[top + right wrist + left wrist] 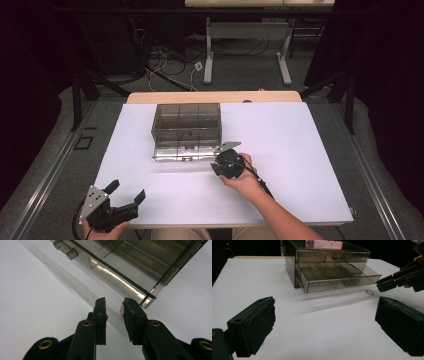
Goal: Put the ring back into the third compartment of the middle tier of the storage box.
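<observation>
Right gripper (113, 306) jaws narrowed around small pink ring (121, 310), contact unclear, beside open lower drawer (130, 272), left gripper (324, 325) jaws wide, empty.

One organizer, two drawers, one small ring, two claws

A single smoky clear drawer organizer (186, 131) stands on the one white tabletop (300, 150); it has two drawers, the upper drawer (333, 255) pushed in and the lower drawer (338, 277) pulled out, each with one small handle on its front. One small pink ring (369, 292) lies on the tabletop just in front of the open drawer. There are two claws, the left claw (125, 191) and the right claw (114, 308), each with two black jaws and each held in one hand
</observation>
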Demonstrator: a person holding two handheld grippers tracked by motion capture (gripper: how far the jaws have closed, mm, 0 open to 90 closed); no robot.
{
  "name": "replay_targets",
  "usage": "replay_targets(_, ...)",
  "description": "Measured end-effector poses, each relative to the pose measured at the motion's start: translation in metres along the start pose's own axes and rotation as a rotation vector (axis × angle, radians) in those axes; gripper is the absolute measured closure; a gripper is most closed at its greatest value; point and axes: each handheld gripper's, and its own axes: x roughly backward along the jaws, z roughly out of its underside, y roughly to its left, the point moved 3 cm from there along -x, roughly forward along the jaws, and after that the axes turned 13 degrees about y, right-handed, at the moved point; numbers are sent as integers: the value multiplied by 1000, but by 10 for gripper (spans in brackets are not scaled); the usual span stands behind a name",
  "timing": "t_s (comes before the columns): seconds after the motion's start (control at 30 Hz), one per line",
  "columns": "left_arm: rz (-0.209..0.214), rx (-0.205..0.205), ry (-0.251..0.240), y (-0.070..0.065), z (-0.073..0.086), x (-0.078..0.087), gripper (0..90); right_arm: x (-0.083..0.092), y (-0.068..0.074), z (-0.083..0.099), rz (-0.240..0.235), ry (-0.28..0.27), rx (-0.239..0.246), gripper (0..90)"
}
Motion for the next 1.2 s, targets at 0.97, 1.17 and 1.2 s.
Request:
replay_targets(0.97, -5, -2, 6, 2, 0, 0, 32, -24, -3, 0, 29, 35, -45, 777)
replay_targets(1.17, -6, -1, 6, 2, 0, 0, 32, -26, -6, 1, 22, 34, -58, 780)
replay_targets(1.2, -7, -1, 7, 2, 0, 0, 32, -27, -6, 1, 21, 38, -63, 781)
